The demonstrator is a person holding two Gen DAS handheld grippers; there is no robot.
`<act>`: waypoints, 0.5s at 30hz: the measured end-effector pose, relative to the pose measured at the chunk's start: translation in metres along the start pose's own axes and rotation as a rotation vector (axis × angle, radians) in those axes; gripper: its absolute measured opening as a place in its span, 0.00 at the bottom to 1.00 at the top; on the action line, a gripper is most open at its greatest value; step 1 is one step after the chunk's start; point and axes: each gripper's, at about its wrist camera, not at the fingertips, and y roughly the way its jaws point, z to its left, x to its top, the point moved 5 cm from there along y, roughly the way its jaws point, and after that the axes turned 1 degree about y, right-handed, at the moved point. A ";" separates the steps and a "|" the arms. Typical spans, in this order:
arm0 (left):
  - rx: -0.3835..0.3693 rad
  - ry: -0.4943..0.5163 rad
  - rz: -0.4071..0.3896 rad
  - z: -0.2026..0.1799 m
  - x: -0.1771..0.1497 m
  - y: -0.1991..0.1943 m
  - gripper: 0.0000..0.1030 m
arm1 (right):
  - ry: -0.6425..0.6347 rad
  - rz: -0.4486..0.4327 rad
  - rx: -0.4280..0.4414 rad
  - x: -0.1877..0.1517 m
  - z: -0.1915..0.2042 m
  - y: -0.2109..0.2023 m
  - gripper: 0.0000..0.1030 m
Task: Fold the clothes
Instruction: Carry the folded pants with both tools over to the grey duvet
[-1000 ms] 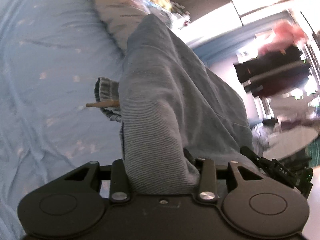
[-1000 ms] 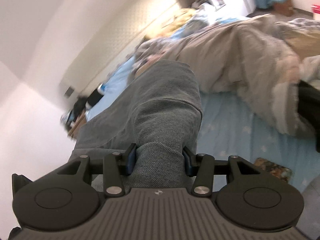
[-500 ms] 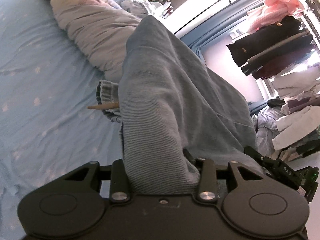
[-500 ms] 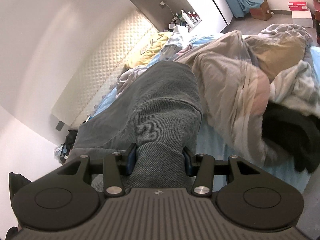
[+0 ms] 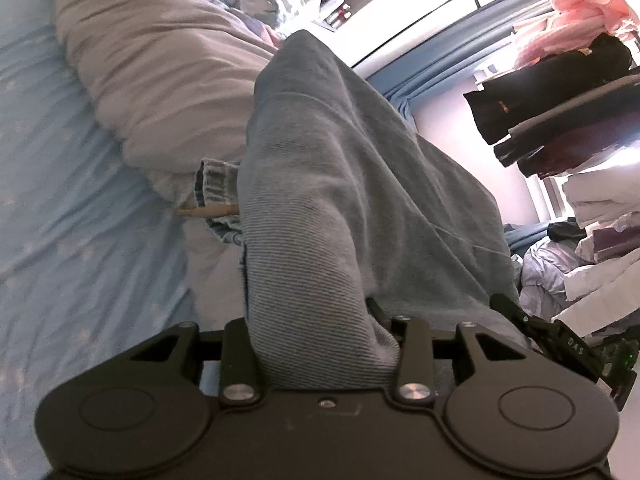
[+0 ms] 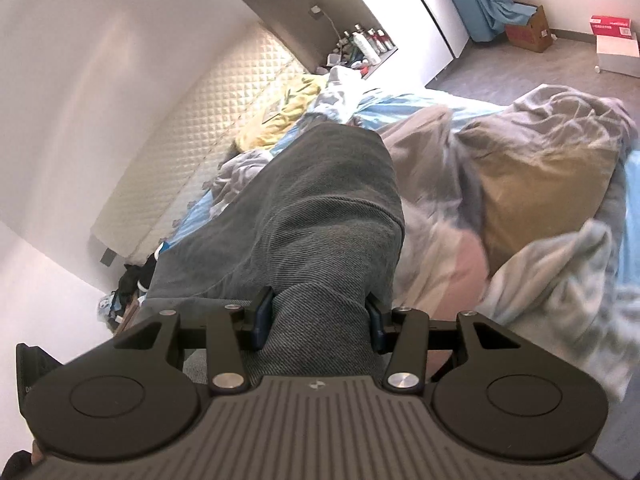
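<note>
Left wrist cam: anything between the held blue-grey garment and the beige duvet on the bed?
Yes. A ribbed cuff and a thin wooden stick poke out at the blue-grey garment's left edge, before the beige duvet. Left wrist view only.

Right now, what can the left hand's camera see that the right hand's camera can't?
Only the left wrist view shows the rack of hanging clothes, with a pink top and dark jackets, a ribbed cuff hanging below the garment, and the other gripper's black edge at the right.

Only the right wrist view shows the quilted headboard, the shelf of bottles, a yellow cloth and cardboard boxes on the floor.

Both show a gripper, left gripper and right gripper, clamped on the grey-blue garment above the bed's light blue sheet and rumpled duvet.
</note>
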 end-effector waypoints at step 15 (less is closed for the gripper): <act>0.134 0.034 0.108 -0.017 0.034 0.163 0.35 | 0.070 0.035 -0.072 0.058 -0.127 0.064 0.48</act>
